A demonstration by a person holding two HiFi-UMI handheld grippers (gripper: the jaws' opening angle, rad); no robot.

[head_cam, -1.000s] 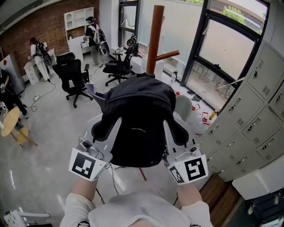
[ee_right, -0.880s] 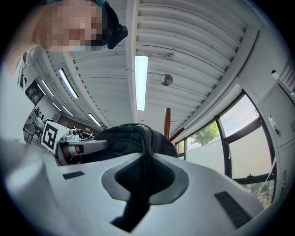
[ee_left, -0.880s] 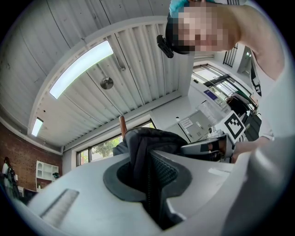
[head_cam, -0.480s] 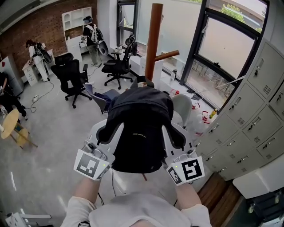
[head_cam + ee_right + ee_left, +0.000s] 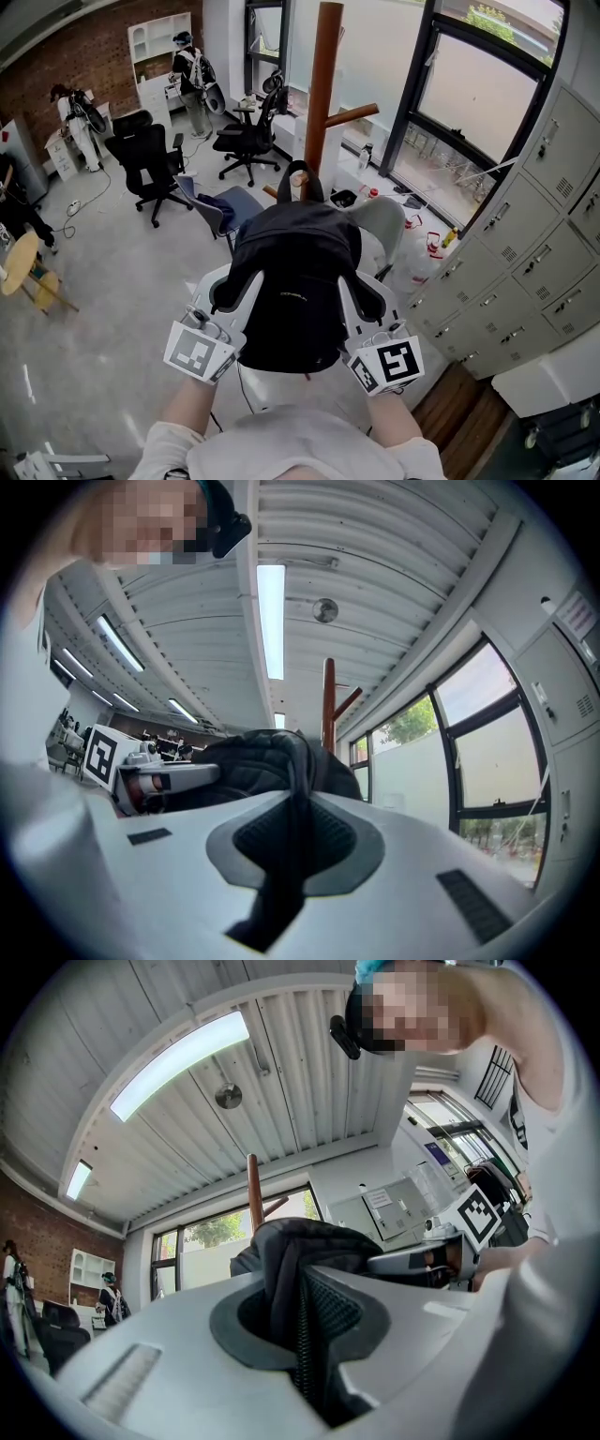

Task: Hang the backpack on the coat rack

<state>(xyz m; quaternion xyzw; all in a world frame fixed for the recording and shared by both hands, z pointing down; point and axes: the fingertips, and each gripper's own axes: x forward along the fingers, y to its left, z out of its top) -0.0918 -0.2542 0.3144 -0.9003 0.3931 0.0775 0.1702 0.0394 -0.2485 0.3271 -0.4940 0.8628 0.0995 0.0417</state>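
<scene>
Black fabric backpack (image 5: 298, 281) hanging bulged between both claws; left gripper (image 5: 234, 284), right gripper (image 5: 362, 292) each clenching its side fabric; brown wooden coat rack (image 5: 324, 84) standing beyond.

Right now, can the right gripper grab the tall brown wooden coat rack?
Probably not: the right gripper is shut on the black fabric backpack, which sits between it and the coat rack.

The person wears a pale off-white short-sleeved T-shirt (image 5: 291, 448) with loose sleeves. The left gripper (image 5: 228, 292) and the right gripper (image 5: 367, 298) have broad, smooth jaws of light grey plastic. Each jaw carries a rounded dark grey ribbed pad (image 5: 342, 838) and a small dark rectangular inset (image 5: 473, 904). Behind the jaws each gripper has a white cube (image 5: 199, 352) with black square markers.
</scene>
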